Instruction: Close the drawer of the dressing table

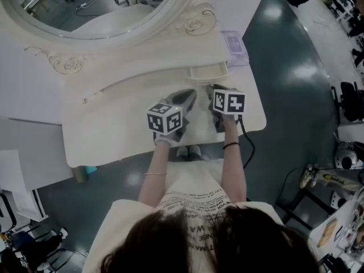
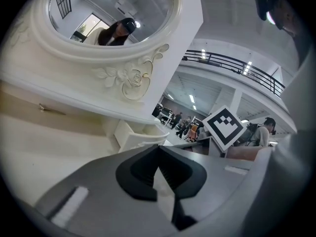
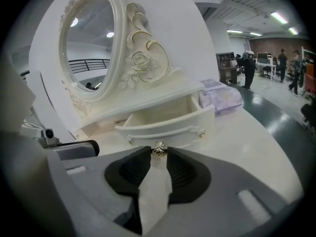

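The cream dressing table (image 1: 114, 135) has a small drawer (image 3: 168, 125) at its right, pulled out and empty inside; it also shows as the drawer (image 1: 207, 71) and the drawer (image 2: 136, 135). My right gripper (image 3: 158, 155) points at the drawer front, its two tips closed on the small metal drawer knob (image 3: 158, 150). From above, the right gripper (image 1: 212, 88) sits just under the drawer. My left gripper (image 2: 158, 149) hovers over the tabletop beside it, tips together with nothing between them; from above, the left gripper (image 1: 191, 94) lies left of the right one.
A large oval mirror (image 1: 91, 10) in a carved frame stands at the back of the table. A pale purple packet (image 1: 235, 47) lies at the table's right rear, beside the drawer. Dark floor lies to the right, and white panels to the left.
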Demonstrator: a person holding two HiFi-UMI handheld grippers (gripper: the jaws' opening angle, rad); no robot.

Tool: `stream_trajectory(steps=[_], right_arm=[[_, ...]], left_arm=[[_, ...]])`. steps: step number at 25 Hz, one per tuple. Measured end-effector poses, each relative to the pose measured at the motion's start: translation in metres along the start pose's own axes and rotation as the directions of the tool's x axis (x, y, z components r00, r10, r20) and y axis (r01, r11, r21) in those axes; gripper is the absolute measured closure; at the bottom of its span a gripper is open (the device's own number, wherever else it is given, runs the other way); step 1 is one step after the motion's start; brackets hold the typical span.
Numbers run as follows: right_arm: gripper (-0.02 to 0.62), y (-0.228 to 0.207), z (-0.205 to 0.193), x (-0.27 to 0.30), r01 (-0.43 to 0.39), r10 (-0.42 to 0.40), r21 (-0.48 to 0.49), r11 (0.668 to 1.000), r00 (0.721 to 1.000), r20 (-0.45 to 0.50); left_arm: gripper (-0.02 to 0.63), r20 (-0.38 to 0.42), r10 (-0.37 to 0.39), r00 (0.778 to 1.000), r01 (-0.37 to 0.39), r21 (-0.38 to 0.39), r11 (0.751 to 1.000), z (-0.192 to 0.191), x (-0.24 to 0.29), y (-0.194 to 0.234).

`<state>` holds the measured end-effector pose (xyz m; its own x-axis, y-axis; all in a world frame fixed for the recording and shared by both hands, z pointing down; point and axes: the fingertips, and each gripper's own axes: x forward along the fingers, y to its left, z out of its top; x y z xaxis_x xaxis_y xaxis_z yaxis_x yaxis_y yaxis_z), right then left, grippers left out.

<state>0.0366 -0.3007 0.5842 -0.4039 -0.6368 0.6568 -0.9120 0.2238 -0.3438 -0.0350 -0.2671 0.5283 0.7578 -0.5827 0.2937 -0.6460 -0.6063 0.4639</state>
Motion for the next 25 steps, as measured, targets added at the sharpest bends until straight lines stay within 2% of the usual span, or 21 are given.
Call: stream_trajectory(steps=[25], right_arm=[[0.502, -0.0006, 0.0036, 0.0043, -0.005, 0.005, -0.012, 1.000, 1.000, -0.016]], left_arm=[[0.604, -0.013, -0.021, 1.000, 0.020, -0.007, 1.000, -0.0019, 0.0060, 0.0009]])
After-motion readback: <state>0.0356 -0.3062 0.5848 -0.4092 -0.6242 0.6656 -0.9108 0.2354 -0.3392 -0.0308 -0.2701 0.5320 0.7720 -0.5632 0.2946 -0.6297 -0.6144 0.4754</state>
